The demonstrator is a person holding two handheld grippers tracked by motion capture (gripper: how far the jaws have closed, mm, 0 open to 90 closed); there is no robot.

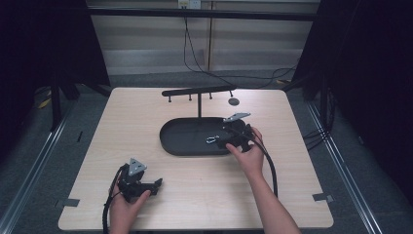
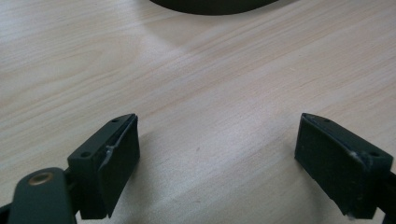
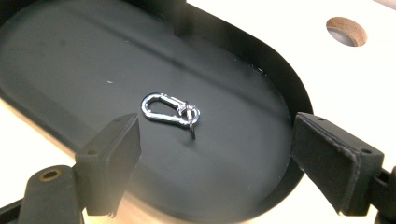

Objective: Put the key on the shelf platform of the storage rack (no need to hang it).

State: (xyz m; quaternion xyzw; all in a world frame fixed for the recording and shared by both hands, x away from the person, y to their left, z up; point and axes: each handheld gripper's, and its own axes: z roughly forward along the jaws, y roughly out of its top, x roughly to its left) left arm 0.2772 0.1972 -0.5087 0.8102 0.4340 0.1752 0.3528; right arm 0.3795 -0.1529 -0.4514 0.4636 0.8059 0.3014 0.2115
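The right claw (image 3: 212, 154) hangs released above the clip (image 3: 170, 111) in the tray (image 3: 70, 70). Closing off-center could skid the clip away. The left claw (image 2: 217, 158) idles released.

Silver carabiner (image 3: 169, 109), black tray (image 3: 60, 70), pale wood-grain table (image 2: 196, 84).

A lab test booth: a lone wooden table (image 1: 146, 122) ringed by black curtains (image 1: 370, 73), floor rails (image 1: 34, 161) and loose cables (image 1: 195, 53).

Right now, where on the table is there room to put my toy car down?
The table's far left corner beside the black tray is bare, and so is the near stretch between the left tool and the person's right forearm. It is crowded in the tray, where the right tool hovers by the silver clip.
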